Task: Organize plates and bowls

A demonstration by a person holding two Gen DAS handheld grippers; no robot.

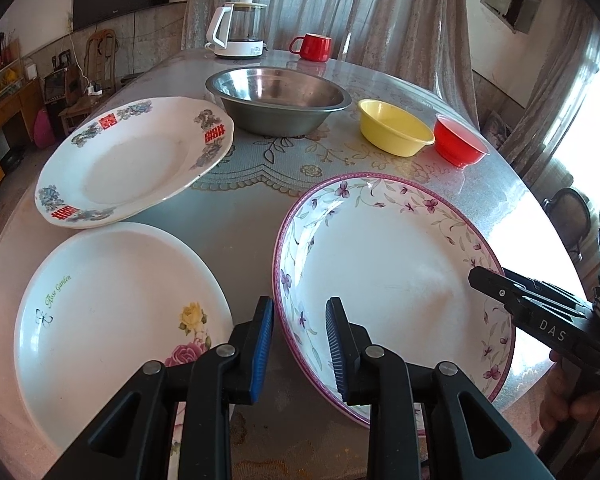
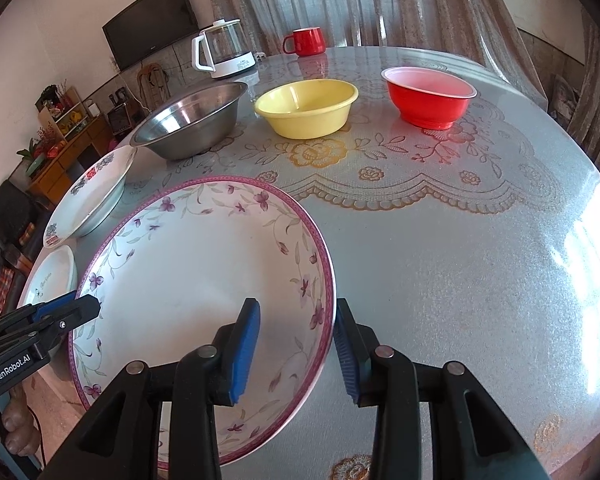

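From left to right on the round glass-topped table [image 2: 440, 264]: at your 9 o'clock lies the white rose-printed plate [image 1: 112, 320]; beyond it, toward 10 o'clock, the white plate with red and blue rim motifs [image 1: 136, 160] sits tilted, its near edge seemingly resting on the rose plate's rim. At 12 o'clock stands the wide stainless-steel bowl [image 1: 278, 98], then the yellow plastic bowl [image 1: 394, 128] and the red plastic bowl [image 1: 458, 140] toward 1 o'clock; a glass kettle [image 1: 238, 30] and red mug [image 1: 312, 46] stand behind. Directly before you is the large purple-rimmed floral plate [image 1: 380, 264]. Your left gripper [image 1: 300, 344] straddles its left rim with jaws spread, not visibly pressing; your right gripper [image 2: 296, 350] straddles its right rim likewise, pads apart from the china. Judged from this layout, sorting has barely begun: no plate is properly stacked, no bowl nested, and all six pieces remain to gather.
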